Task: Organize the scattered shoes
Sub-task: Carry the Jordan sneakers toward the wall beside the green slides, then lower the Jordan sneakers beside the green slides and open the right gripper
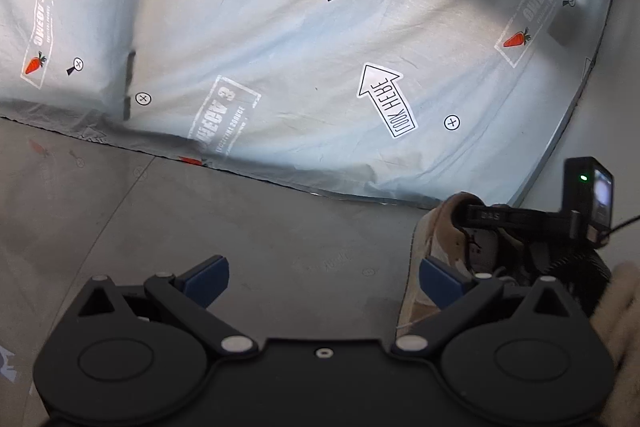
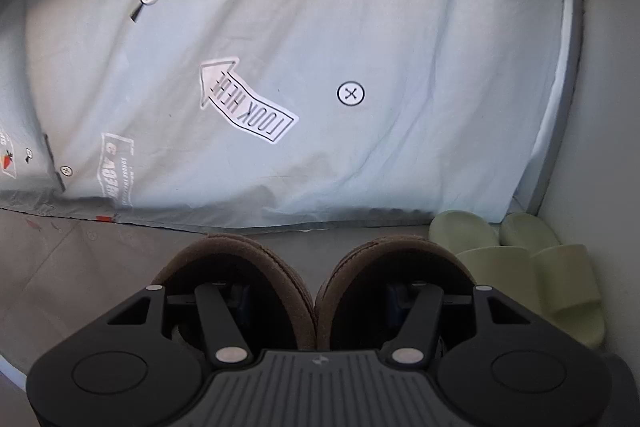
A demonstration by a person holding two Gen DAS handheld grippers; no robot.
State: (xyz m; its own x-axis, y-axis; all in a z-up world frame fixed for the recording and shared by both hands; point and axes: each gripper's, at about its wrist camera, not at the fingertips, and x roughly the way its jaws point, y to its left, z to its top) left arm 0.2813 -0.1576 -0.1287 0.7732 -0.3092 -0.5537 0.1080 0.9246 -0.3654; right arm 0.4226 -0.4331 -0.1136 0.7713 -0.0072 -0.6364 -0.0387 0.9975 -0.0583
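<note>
With a finger inside each of the two brown suede shoes, my half-open right gripper pinches them together, and either could slip out near the pale green slides to its right.

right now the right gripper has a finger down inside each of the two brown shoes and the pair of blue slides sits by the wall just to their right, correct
Nearly. The slides are pale green, not blue, as the right wrist view shows. The rest holds: the right gripper has a finger in each of the two brown shoes, and the slides sit by the wall just to their right.
</note>
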